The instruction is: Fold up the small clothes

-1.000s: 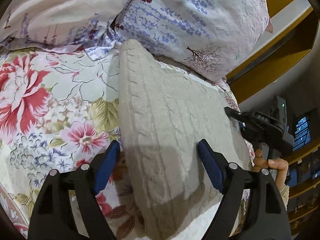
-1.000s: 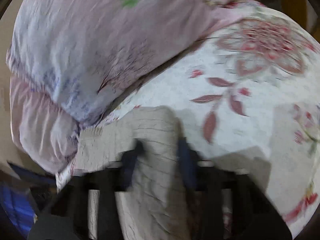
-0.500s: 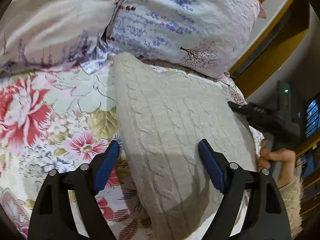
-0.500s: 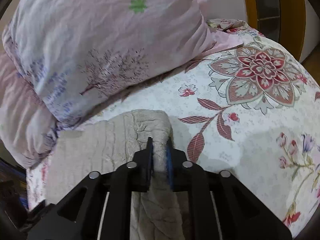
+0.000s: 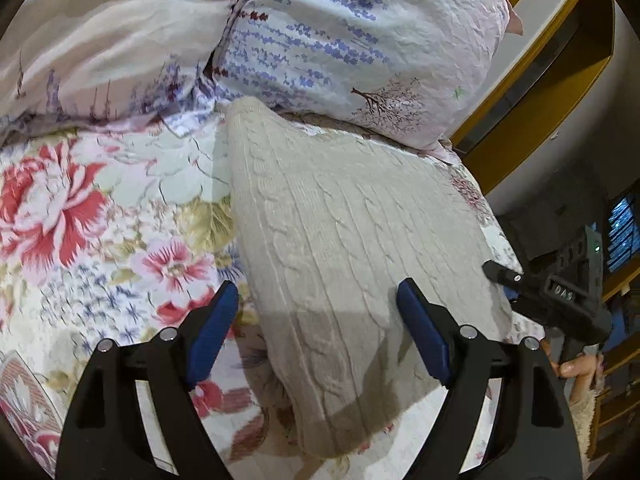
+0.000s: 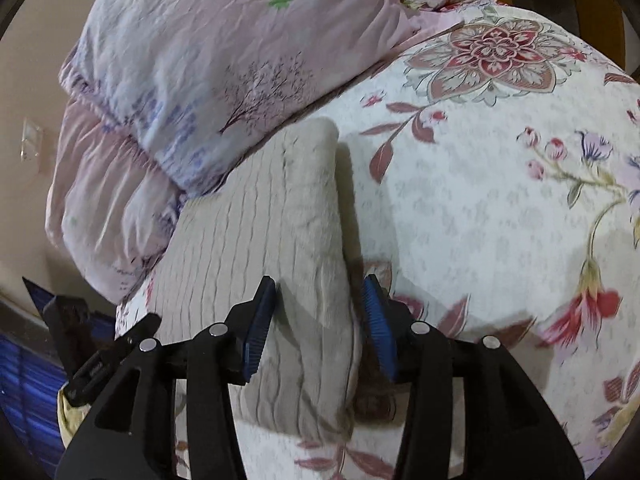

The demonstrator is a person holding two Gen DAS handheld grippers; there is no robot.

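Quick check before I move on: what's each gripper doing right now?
Left gripper: open, holding nothing, above the folded beige sweater.
Right gripper: jaws opening, sweater's folded edge between them, pads off it.

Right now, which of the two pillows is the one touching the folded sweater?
The lavender-print pillow, with the small tree motif near its corner. Its lower edge overlaps the sweater's far end. The plainer pink pillow lies off to the side, clear of it.
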